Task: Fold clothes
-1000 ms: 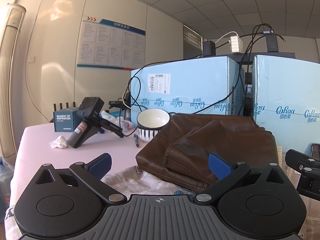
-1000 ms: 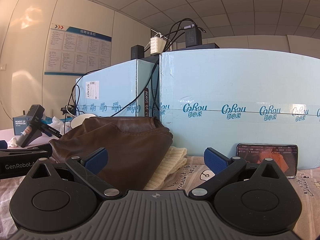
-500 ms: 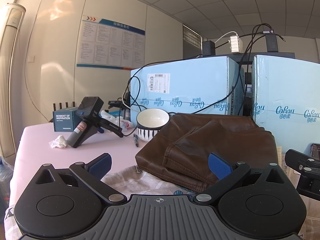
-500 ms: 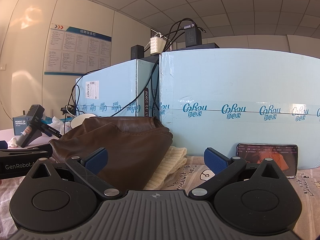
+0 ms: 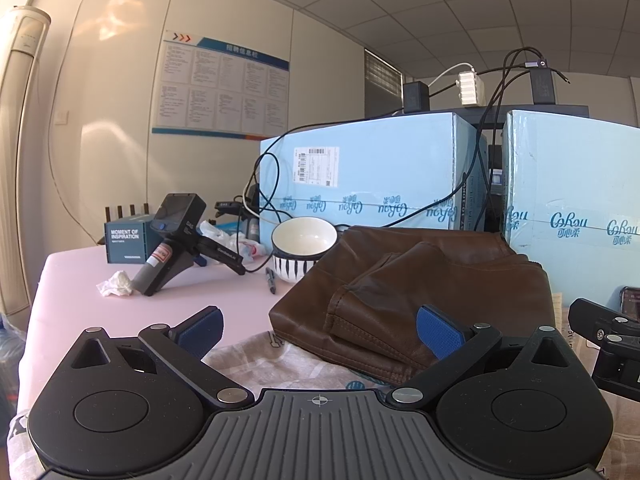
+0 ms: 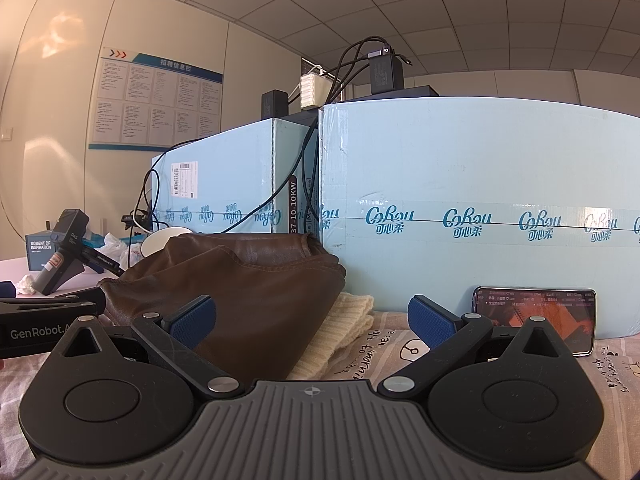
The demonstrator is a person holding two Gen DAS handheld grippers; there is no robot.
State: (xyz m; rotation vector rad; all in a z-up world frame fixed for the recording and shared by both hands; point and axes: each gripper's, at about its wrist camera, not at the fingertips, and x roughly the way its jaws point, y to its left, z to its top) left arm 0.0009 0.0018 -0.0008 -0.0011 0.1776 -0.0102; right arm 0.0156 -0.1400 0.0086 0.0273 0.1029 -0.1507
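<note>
A folded brown leather garment lies on a printed cloth on the table. It also shows in the right wrist view, on top of a cream knitted garment. My left gripper is open and empty, low over the cloth just in front of the brown garment. My right gripper is open and empty, in front of the brown and cream garments. The right gripper's body shows at the left view's right edge.
Two light blue cartons stand behind the clothes with cables and chargers on top. A phone leans on the right carton. A striped bowl, a pen, a spare gripper, a tissue and a small blue box sit on the pink table.
</note>
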